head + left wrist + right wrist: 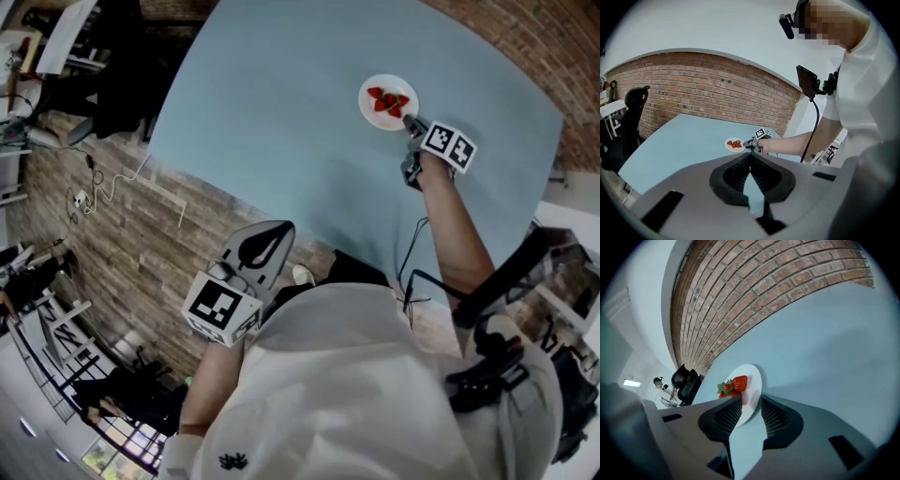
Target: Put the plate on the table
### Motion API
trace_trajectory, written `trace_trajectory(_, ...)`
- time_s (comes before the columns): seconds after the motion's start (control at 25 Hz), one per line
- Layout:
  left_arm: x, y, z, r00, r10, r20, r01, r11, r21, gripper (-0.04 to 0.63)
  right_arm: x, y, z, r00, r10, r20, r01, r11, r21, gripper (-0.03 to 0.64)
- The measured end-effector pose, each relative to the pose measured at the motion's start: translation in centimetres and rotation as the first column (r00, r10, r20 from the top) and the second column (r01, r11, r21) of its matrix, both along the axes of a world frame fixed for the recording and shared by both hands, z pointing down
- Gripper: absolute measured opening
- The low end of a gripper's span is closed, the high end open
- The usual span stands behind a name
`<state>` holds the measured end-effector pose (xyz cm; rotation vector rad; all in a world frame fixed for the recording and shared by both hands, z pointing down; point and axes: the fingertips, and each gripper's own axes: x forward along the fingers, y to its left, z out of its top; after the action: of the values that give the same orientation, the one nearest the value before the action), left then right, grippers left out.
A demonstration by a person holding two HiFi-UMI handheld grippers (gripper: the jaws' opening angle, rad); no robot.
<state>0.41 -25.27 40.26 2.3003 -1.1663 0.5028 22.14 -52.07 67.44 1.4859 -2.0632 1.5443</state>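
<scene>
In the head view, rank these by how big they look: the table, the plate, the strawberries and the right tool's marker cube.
1. table
2. plate and right tool's marker cube: about alike, not ranked
3. strawberries

The right arm (457, 230) reaches out straight, and the right claw (410, 119) at its end tips downward with its jaws spread wide (the rim of the plate (751, 380) lies between them, unpinched). The left claw (279, 232) hangs close before the torso (375, 375), tilted down, its jaws closed together on nothing.
</scene>
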Motion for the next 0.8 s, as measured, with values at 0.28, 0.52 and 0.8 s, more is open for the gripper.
trace_trajectory(0.28, -0.1, 1.5, -0.5, 1.000, 0.016, -0.007, -0.016, 0.999, 0.036, 0.002, 0.0, 2.4, -1.7, 0.998, -0.041, -0.042, 0.043, 0.998, 0.046, 0.115)
trace_trajectory(0.52, -0.2, 4.1, -1.1, 0.998, 0.061, -0.017, -0.059, 0.994, 0.090, 0.002, -1.0, 5.9, -6.3, 0.987, -0.117, -0.111, 0.132, 0.982, 0.138, 0.114)
trace_trajectory(0.8, -1.2, 8.6, -2.2, 0.993, 0.111, -0.044, -0.102, 0.981, 0.164, 0.002, -3.8, 13.8, -11.8, 0.948, -0.230, -0.218, 0.277, 0.936, 0.217, 0.114)
